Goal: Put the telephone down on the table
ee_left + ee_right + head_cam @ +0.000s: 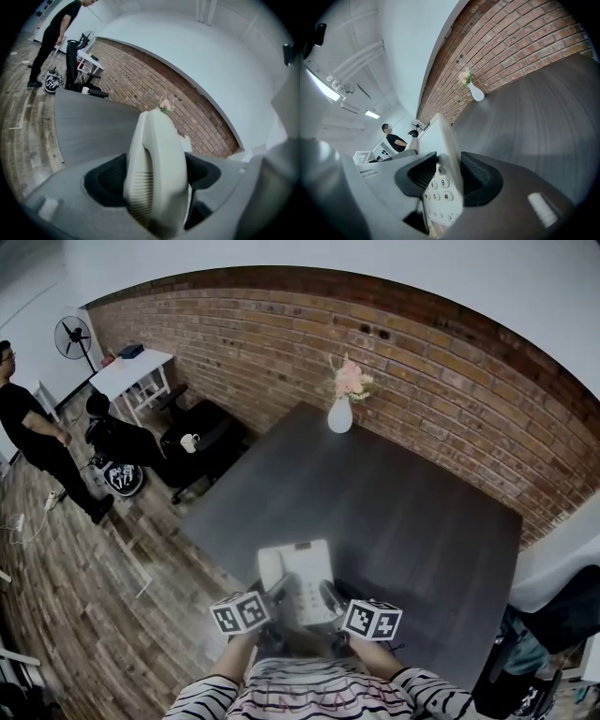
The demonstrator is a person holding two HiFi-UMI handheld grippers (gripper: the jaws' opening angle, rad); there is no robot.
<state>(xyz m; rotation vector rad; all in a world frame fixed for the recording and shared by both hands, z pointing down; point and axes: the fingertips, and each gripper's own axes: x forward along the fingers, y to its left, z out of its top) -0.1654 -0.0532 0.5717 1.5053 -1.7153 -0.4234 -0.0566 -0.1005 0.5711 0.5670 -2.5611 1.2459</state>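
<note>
A white desk telephone (300, 583) is held above the near edge of the dark grey table (394, 502), handset on its left side. My left gripper (277, 591) is shut on the handset side; in the left gripper view the handset (157, 168) stands pinched between the dark jaws. My right gripper (330, 594) is shut on the keypad side, and the right gripper view shows the number keys (439, 185) between its jaws. I cannot tell if the phone touches the table.
A white vase with pink flowers (342, 401) stands at the table's far end by the brick wall. A person in black (37, 442) stands at the far left near black chairs (187, 442), a fan (73, 337) and a white side table (136, 371).
</note>
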